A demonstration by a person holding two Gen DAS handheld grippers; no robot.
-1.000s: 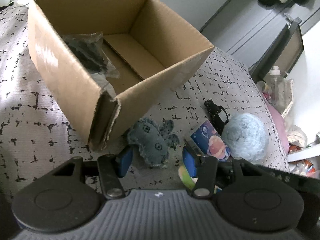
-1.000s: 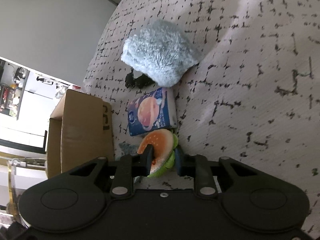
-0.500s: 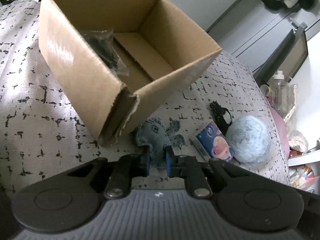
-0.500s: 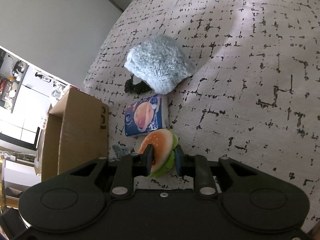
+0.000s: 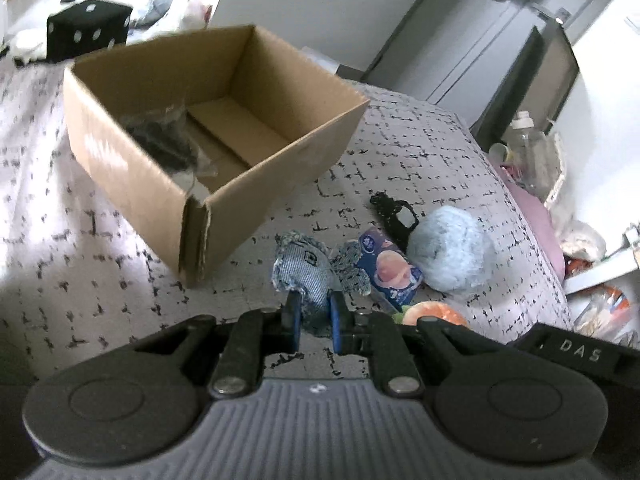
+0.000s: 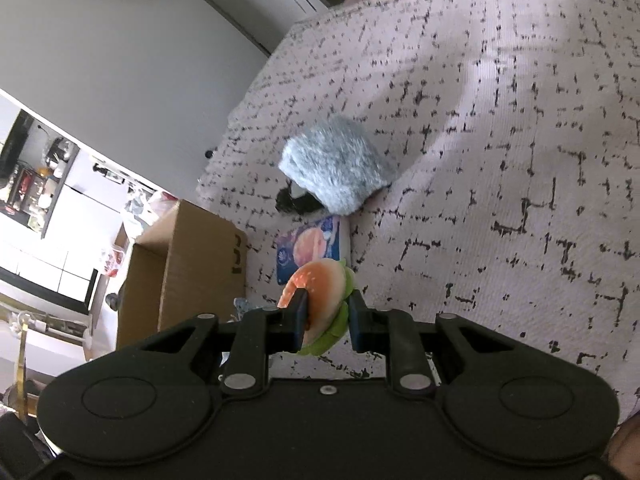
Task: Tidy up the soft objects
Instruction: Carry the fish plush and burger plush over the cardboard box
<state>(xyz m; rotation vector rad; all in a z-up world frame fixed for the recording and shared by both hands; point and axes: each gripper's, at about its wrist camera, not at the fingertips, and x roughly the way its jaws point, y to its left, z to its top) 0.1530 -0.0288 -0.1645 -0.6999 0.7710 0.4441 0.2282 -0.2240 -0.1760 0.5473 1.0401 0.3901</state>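
Note:
My left gripper (image 5: 314, 322) is shut on a blue denim plush toy (image 5: 306, 274) and holds it above the patterned bed cover, in front of an open cardboard box (image 5: 256, 184). A dark bagged item (image 5: 164, 144) lies inside the box. My right gripper (image 6: 325, 320) is shut on a plush burger (image 6: 320, 288), lifted off the cover; the burger also shows in the left wrist view (image 5: 434, 314). A fluffy blue ball (image 5: 450, 254), a blue tissue pack (image 5: 390, 274) and a small black item (image 5: 394, 216) lie on the cover to the right of the box.
The box also shows in the right wrist view (image 6: 188, 276), left of the fluffy ball (image 6: 336, 170) and tissue pack (image 6: 312, 246). A black dice cushion (image 5: 88, 32) sits beyond the box. Bottles and clutter (image 5: 528, 152) stand past the bed's right edge.
My left gripper closed on the denim plush and lifted it up and back from the box. My right gripper rose higher with the burger in it.

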